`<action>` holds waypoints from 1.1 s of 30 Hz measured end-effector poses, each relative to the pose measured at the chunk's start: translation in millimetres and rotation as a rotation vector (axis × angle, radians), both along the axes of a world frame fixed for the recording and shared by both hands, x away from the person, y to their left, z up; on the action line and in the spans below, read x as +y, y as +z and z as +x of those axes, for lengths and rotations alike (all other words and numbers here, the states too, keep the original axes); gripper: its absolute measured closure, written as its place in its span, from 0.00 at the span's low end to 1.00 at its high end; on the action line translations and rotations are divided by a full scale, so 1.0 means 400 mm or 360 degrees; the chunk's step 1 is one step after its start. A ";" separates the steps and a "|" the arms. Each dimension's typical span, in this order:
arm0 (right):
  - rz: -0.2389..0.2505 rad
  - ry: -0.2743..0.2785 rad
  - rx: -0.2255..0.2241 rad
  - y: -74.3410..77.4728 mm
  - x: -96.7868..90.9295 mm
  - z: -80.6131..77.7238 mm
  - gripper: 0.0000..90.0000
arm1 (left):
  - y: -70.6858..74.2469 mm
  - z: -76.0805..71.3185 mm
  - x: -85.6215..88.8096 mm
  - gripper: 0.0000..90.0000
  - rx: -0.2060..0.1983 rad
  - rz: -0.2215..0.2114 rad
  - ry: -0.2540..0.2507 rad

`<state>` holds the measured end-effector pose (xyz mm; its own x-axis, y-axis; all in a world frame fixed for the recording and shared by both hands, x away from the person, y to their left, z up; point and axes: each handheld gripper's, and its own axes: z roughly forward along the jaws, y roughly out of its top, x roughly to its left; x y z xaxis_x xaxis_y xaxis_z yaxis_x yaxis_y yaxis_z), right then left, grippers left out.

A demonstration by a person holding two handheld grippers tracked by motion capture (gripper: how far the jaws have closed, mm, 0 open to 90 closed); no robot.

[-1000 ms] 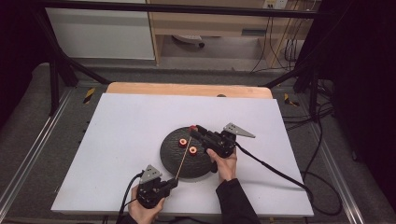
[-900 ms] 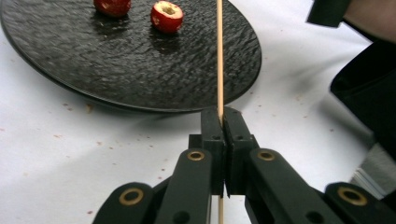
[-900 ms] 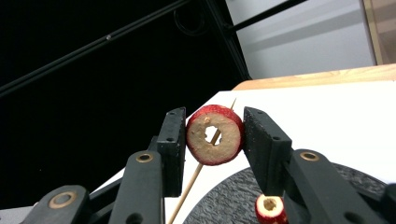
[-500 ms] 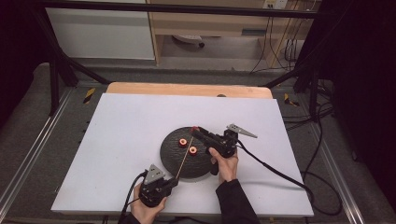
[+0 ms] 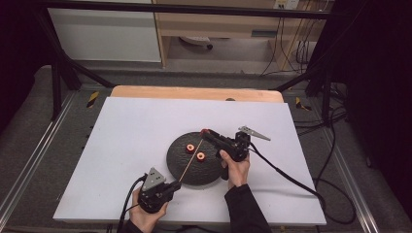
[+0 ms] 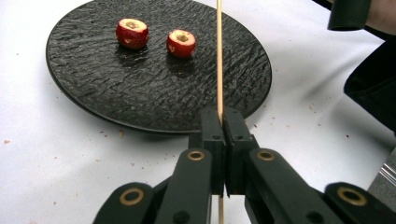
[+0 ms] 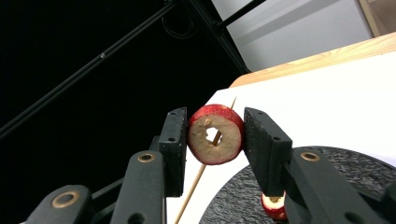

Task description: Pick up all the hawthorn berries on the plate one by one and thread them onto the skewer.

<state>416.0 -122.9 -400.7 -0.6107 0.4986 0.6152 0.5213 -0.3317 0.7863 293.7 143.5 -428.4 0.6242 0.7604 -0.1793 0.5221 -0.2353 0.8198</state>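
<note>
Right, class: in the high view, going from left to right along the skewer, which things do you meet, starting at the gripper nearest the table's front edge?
Left gripper, shut on the skewer → skewer slanting up over the black plate → cored red fruit at the skewer's far end, pinched by the right gripper → that gripper's grey three-cornered plate.

The plate (image 6: 154, 88) is black with a rippled slate pattern. Two fruits (image 6: 132, 33) on it are red with pale cream hollows. The skewer (image 6: 219, 56) is light tan. The ring (image 7: 215, 134) is red-skinned with cream flesh. The table (image 5: 136, 126) is white, edged in pale wood.
</note>
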 end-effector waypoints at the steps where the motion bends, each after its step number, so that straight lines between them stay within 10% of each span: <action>1: 0.0004 0.0000 0.0009 -0.004 0.003 0.000 0.68 | -0.002 -0.001 -0.002 0.99 0.0009 0.0004 0.0000; 13: 0.0045 -0.0019 0.0033 -0.009 0.011 -0.014 0.69 | -0.004 0.009 -0.004 0.99 -0.0019 -0.0006 0.0022; 16: -0.0013 0.0160 0.0163 -0.037 0.048 -0.019 0.69 | 0.032 0.015 -0.011 0.99 -0.0118 -0.0010 0.0071; 21: 0.0004 0.0181 0.0156 -0.071 0.083 -0.046 0.69 | 0.016 0.042 0.002 0.99 0.0004 -0.0023 0.0077; 33: -0.0049 0.0167 0.0110 -0.056 0.065 -0.062 0.68 | 0.032 0.071 -0.029 0.99 -0.0012 -0.0037 0.0048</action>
